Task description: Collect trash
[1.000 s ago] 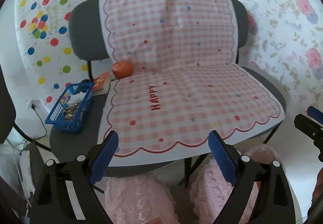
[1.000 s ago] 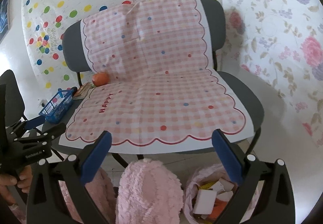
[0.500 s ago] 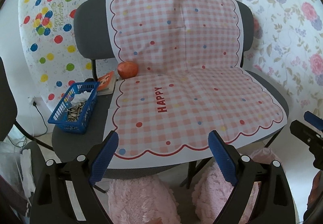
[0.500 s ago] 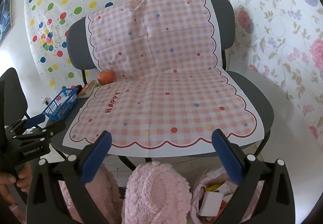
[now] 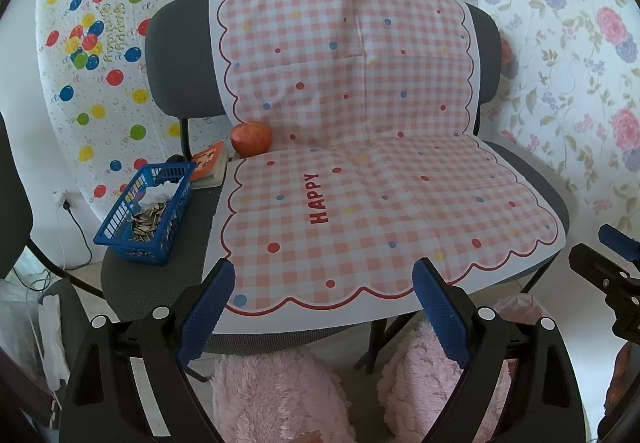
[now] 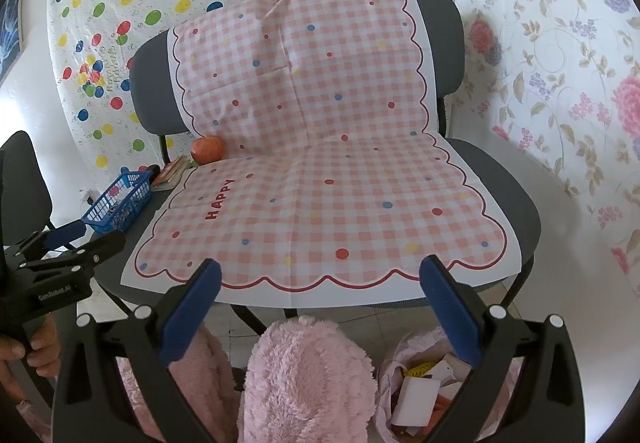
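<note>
Across the grey two-seat bench [image 5: 160, 275] lies a pink checked plastic cloth [image 5: 360, 203], with a blue plastic basket [image 5: 144, 211] of seed husks and crumpled tissue at its left end. Both the left tongs [image 5: 324, 291] and right tongs [image 6: 320, 283] hover gaping, empty, before the seat, above a pink bag of paper scraps [image 6: 416, 391] on the floor.

chair [image 5: 168, 275] | on seat: gingham cloth [image 5: 380, 211], blue basket [image 5: 148, 215], apple [image 5: 251, 139], booklet [image 5: 208, 163]

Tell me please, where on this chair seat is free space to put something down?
The pink checkered cloth is bare from the word HAPPY to its right edge and front scallops. The left side is crowded: the blue basket of shells, a booklet and an apple at the back.
</note>
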The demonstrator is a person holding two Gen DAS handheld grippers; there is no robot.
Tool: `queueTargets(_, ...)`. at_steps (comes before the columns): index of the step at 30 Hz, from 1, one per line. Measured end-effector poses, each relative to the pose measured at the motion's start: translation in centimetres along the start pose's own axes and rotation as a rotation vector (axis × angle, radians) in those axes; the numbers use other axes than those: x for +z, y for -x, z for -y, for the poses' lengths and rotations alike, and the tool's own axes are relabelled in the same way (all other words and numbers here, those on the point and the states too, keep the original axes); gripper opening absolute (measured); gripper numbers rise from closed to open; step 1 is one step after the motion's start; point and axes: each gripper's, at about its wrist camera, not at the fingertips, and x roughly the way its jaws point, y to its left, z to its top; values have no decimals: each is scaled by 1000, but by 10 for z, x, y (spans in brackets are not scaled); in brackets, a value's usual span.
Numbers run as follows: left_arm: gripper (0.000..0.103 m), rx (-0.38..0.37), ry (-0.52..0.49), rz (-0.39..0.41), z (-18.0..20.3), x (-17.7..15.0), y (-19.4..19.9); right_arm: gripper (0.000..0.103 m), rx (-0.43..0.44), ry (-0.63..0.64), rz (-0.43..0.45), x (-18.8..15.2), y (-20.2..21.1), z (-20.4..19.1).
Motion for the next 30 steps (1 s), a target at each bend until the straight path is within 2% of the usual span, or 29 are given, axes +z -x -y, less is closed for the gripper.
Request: queueTargets(30, 90, -1, 2, 0, 1, 3, 1, 97, -1, 1, -4, 0, 0, 0)
